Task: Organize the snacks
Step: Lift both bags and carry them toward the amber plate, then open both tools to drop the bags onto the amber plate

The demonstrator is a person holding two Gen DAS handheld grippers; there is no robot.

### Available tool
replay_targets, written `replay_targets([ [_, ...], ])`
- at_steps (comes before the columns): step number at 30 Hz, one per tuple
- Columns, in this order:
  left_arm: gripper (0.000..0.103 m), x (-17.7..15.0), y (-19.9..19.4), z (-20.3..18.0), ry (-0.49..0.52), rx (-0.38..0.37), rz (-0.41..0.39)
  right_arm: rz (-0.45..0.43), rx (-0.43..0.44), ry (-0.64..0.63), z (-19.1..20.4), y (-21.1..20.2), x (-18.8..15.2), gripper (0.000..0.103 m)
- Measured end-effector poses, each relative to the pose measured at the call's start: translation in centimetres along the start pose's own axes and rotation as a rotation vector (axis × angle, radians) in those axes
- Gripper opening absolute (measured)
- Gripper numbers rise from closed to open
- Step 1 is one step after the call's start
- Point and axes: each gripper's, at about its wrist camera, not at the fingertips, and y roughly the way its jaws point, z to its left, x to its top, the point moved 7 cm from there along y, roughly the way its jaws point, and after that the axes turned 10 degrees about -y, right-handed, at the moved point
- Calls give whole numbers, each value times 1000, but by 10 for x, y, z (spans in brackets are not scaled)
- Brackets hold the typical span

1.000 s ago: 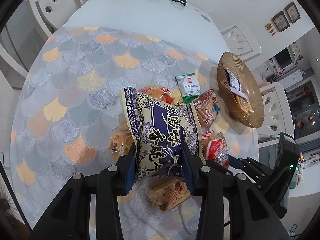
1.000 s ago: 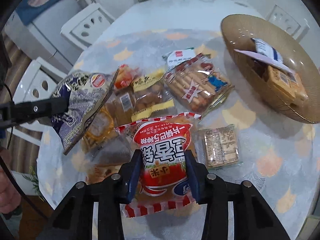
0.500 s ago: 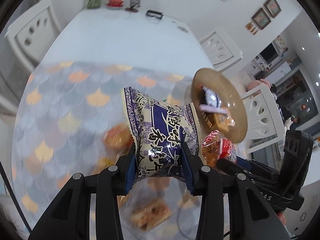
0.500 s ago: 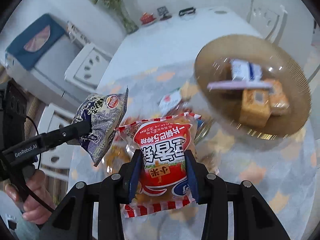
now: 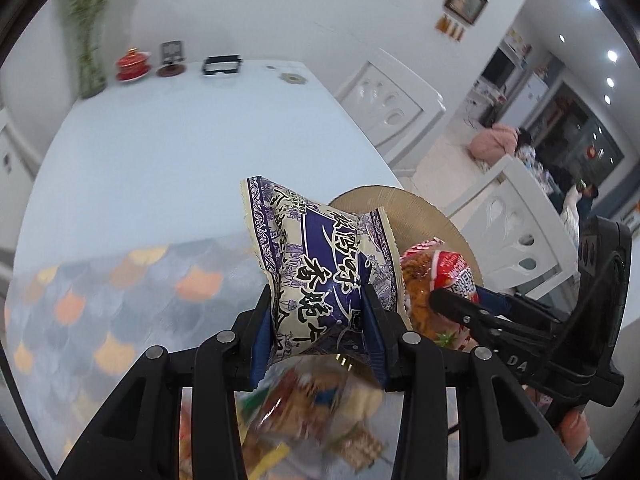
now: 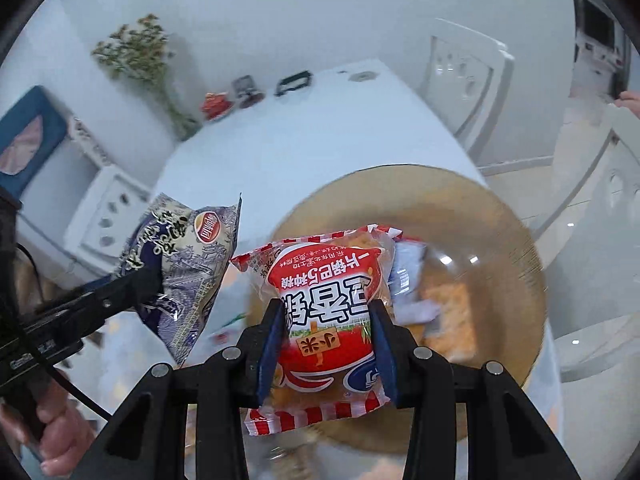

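The bench point(image 5: 132, 168) is carrying a gold bowl point(image 6: 500, 216) near its right edge. Left tongs point(image 5: 318, 332) are gripping the purple chip bag point(image 5: 320, 264); right tongs point(image 6: 326, 334) are pinching the red snack pack point(image 6: 328, 304) above that bowl. Both bags are crowding together and might collide. Loose snacks point(image 5: 312, 412) are lying underneath.
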Motion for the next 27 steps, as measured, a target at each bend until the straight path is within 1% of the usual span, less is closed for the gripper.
replay_targets([
  [4,37,7,31,-17,38,-24,19,49,-45,-3,-23,20,0,42],
  [6,39,6,51,-23,44,-56,68,67,-44,3,-31,26,-3,54],
  [7,48,6,58,-24,38,-70,92,63,-62,0,-35,25,-4,60],
  [8,53,3,68,-24,24,-87,134,56,-94,-13,-38,23,-5,60],
  [9,58,0,73,-21,11,-87,154,57,-113,-25,-41,21,-5,60],
  [11,58,-6,76,-15,-5,-88,176,53,-144,-51,-43,15,-7,60],
  [13,58,-12,69,-10,-21,-109,189,49,-136,-67,-42,11,-8,60],
  [15,59,-17,57,-4,-34,-116,180,42,-108,-85,-33,6,-10,60],
  [22,59,-37,5,32,-111,-54,123,20,-8,-174,26,-11,-20,60],
  [25,59,-49,-16,49,-149,-14,102,33,69,-189,54,-12,-28,60],
  [27,59,-61,-31,59,-178,5,94,41,101,-196,67,-12,-32,60],
])
